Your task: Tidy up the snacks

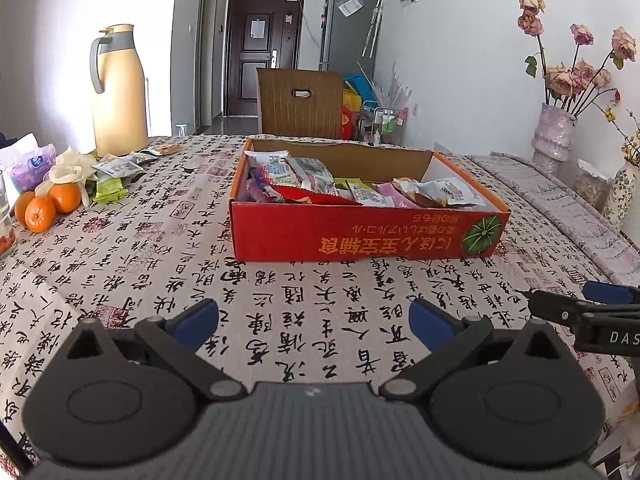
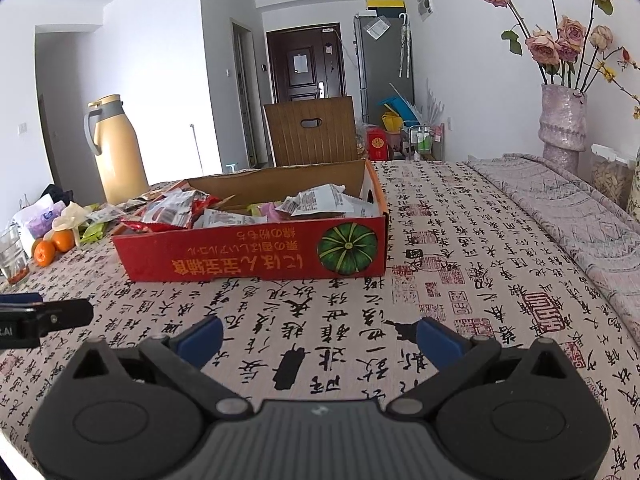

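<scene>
A red cardboard box (image 1: 360, 240) with a pumpkin picture stands on the table, holding several snack packets (image 1: 304, 180). It also shows in the right wrist view (image 2: 248, 264), with packets (image 2: 320, 202) inside. More loose snack packets (image 1: 116, 172) lie at the far left by the flask, also seen in the right wrist view (image 2: 100, 220). My left gripper (image 1: 314, 320) is open and empty, low over the cloth in front of the box. My right gripper (image 2: 320, 340) is open and empty, in front of the box's right corner.
A tan thermos flask (image 1: 118, 88) stands at the back left. Oranges (image 1: 48, 206), a tissue pack (image 1: 30, 168) and a glass (image 2: 12, 258) sit at the left edge. A vase of dried roses (image 2: 562, 128) stands at the right. A wooden chair (image 1: 300, 102) is behind the table.
</scene>
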Tool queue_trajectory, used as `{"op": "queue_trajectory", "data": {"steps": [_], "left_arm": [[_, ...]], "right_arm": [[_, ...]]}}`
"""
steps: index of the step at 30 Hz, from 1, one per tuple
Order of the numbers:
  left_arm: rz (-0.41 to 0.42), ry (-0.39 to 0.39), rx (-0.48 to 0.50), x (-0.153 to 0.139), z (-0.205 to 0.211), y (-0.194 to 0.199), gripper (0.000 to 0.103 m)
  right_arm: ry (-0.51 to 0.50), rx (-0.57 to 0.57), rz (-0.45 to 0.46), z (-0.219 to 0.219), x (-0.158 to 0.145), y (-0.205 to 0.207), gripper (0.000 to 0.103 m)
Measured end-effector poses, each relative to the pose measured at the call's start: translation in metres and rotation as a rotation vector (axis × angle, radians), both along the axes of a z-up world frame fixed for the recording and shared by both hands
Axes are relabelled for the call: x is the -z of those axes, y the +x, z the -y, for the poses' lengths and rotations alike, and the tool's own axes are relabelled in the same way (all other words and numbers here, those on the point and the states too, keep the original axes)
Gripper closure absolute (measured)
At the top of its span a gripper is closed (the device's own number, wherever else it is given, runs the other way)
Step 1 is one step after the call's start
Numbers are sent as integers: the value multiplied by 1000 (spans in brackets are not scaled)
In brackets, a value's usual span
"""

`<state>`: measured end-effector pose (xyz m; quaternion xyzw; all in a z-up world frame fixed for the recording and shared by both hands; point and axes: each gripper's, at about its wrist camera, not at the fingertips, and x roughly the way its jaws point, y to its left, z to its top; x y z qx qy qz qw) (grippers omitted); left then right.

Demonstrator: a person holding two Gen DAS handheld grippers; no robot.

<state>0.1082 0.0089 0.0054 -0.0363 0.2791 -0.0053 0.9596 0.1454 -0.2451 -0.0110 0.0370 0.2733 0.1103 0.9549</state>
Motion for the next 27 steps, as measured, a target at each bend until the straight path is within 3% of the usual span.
{"op": "queue_trajectory", "data": {"steps": [27], "left_arm": [[0, -3, 3, 0, 1, -1, 0]], "right_arm": [[-1, 0, -2, 0, 0, 0, 0]]}}
